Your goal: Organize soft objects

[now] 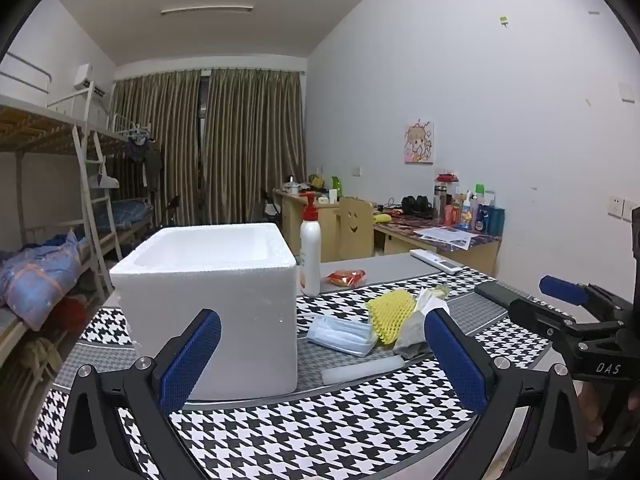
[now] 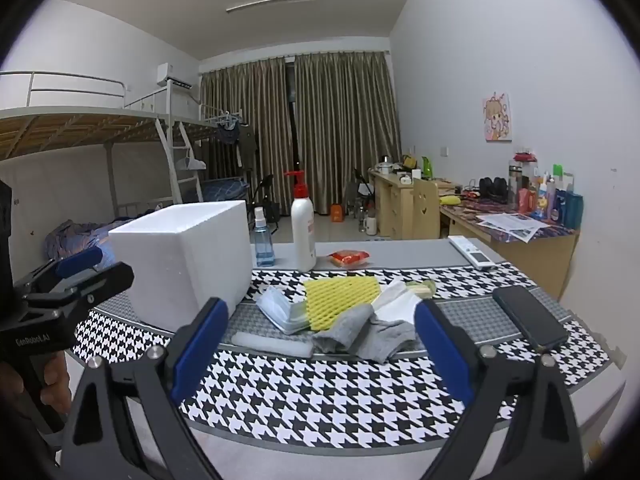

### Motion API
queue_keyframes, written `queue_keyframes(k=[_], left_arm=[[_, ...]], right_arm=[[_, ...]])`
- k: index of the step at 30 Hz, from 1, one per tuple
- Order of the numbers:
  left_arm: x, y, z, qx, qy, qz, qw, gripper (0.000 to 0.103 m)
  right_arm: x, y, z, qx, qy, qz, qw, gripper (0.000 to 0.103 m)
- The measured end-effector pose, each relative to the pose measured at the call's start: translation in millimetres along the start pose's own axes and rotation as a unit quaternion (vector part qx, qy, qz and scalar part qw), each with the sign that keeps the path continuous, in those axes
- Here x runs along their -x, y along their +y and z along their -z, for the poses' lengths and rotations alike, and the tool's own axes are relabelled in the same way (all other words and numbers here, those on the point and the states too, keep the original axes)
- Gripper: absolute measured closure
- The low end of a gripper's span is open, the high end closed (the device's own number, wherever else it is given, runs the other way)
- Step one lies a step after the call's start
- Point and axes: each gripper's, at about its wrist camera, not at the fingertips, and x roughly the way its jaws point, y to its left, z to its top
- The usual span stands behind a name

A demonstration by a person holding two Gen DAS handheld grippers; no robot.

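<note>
A white foam box (image 1: 208, 304) (image 2: 184, 256) stands open-topped on the houndstooth table. To its right lies a pile: a clear pack of face masks (image 1: 344, 334) (image 2: 280, 310), a yellow foam net (image 1: 390, 314) (image 2: 340, 296), grey socks (image 2: 368, 334) (image 1: 412, 332), white tissue (image 2: 398, 298) and a white foam strip (image 1: 362, 370) (image 2: 272, 344). My left gripper (image 1: 324, 352) is open and empty, in front of the box and pile. My right gripper (image 2: 322, 344) is open and empty, just before the socks and strip. Each gripper shows at the other view's edge.
A pump bottle (image 2: 303, 232) (image 1: 310, 248), a blue spray bottle (image 2: 263, 240), a red snack packet (image 2: 349, 258) (image 1: 346, 277) and a remote (image 2: 470, 252) lie at the table's back. A black phone (image 2: 530, 318) lies at the right. Bunk beds left, desks right.
</note>
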Motion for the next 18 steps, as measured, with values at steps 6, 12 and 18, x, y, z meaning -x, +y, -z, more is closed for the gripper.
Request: queue_keyframes(k=[6,12,18], left_arm=[[7.0,-1.7,-3.6,-0.008,-0.011,-0.001,0.9999,0.001],[3.7,0.6,-0.5,-0.005,-0.005,-0.003,1.0,0.001],[4.9,-1.2,-1.9,-0.009,-0.01,-0.005,0.9999,0.001]], right_arm=[[0.1,0.5,-0.5,0.001,-0.003,0.0,1.0,0.007],[0.2,-0.4,0.3,0.004,-0.005,0.001,1.0,0.007],[1.0,1.5,-1.5,0.003,-0.005,-0.003,1.0,0.007]])
